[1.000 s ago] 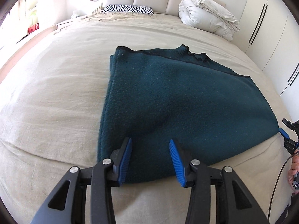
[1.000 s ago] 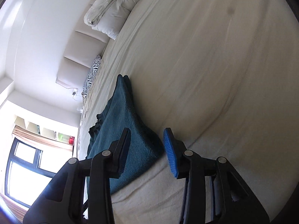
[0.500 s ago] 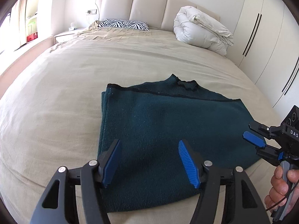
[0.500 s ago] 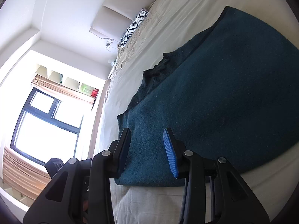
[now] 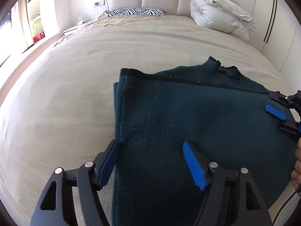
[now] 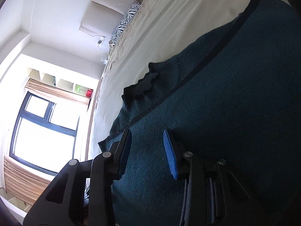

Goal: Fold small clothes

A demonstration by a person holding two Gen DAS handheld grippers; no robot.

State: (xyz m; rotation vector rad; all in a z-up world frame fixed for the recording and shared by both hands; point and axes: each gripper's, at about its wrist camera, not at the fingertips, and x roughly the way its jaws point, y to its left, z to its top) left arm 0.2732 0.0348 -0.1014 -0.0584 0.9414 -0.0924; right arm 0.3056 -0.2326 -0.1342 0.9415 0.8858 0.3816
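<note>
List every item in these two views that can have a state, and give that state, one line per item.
Dark teal knitted sweater: folded, flat on bed.
Left hand-held gripper: open, jaws just widened, empty.
Right hand-held gripper: open, empty, over sweater.
White duvet: rolled up at headboard.
Beige bedsheet: spread, lightly creased.

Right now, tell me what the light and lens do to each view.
Left wrist view: even daylight, sharp; the fisheye bows the bed and darkens the corners; the sweater reads clearly. Right wrist view: rolled sideways, the window blown out to white, and the sweater dim and underexposed.
</note>
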